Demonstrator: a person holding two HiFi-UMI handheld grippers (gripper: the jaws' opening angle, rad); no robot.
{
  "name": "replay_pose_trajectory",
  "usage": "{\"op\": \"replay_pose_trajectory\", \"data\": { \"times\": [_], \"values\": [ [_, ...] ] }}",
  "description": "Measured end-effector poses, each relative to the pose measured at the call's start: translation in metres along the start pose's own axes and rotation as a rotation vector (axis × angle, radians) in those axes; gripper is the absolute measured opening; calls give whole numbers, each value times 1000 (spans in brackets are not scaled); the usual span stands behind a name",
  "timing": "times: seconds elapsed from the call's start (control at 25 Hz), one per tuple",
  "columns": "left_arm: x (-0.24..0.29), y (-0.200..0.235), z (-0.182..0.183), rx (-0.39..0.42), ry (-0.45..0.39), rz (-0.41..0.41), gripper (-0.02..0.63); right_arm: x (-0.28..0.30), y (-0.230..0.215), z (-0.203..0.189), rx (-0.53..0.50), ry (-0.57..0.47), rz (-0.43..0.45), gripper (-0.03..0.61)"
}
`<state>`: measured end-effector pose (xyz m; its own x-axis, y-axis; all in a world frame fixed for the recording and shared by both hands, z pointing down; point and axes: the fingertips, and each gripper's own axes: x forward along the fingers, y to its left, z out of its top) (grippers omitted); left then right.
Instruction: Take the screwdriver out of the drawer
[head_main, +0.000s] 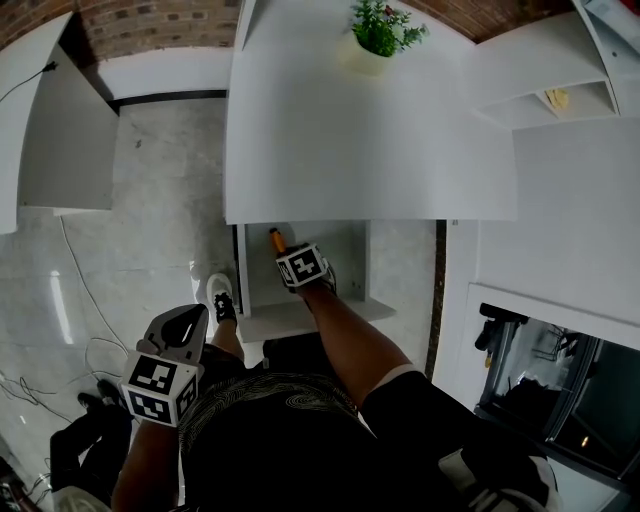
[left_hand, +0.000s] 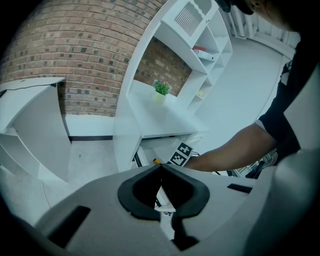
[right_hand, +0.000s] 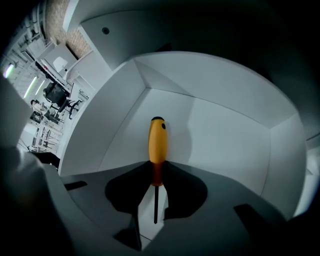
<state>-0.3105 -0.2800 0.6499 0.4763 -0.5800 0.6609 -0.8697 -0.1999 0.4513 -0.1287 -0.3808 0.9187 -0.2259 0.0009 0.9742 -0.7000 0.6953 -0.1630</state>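
Note:
The screwdriver (right_hand: 157, 142) has an orange handle and a thin dark shaft. It lies inside the open white drawer (right_hand: 225, 135) under the desk. My right gripper (right_hand: 156, 169) is shut on the screwdriver where the handle meets the shaft. From the head view, the right gripper (head_main: 289, 254) reaches into the drawer (head_main: 300, 318), and the orange handle (head_main: 277, 240) pokes out beyond it toward the drawer's back. My left gripper (head_main: 188, 322) hangs low at the left, away from the drawer. Its jaws (left_hand: 160, 167) are shut with nothing in them.
A white desk top (head_main: 350, 130) overhangs the drawer, with a potted plant (head_main: 382, 30) at its back edge. White cabinets stand at the left (head_main: 60, 140) and shelves at the right (head_main: 560, 100). Cables (head_main: 90, 350) trail on the floor; a shoe (head_main: 220, 295) is beside the drawer.

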Motion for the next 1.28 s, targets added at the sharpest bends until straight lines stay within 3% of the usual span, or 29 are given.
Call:
{"op": "replay_pose_trajectory", "data": {
  "times": [0.2, 0.4, 0.68, 1.04, 1.28],
  "values": [
    [-6, -3, 9, 17, -30, -8, 17, -15, 7, 4, -43, -5, 5, 71],
    [-8, -16, 27, 58, -66, -44, 17, -47, 14, 13, -158, -35, -12, 71],
    [-13, -39, 59, 131, -124, -116, 17, -118, 30, 28, -224, -165, -5, 71],
    [-20, -71, 94, 261, -159, -204, 17, -219, 41, 40, -109, -409, -15, 71],
    [-29, -97, 114, 306, -192, -287, 17, -287, 51, 50, 88, -651, 48, 71]
  ]
}}
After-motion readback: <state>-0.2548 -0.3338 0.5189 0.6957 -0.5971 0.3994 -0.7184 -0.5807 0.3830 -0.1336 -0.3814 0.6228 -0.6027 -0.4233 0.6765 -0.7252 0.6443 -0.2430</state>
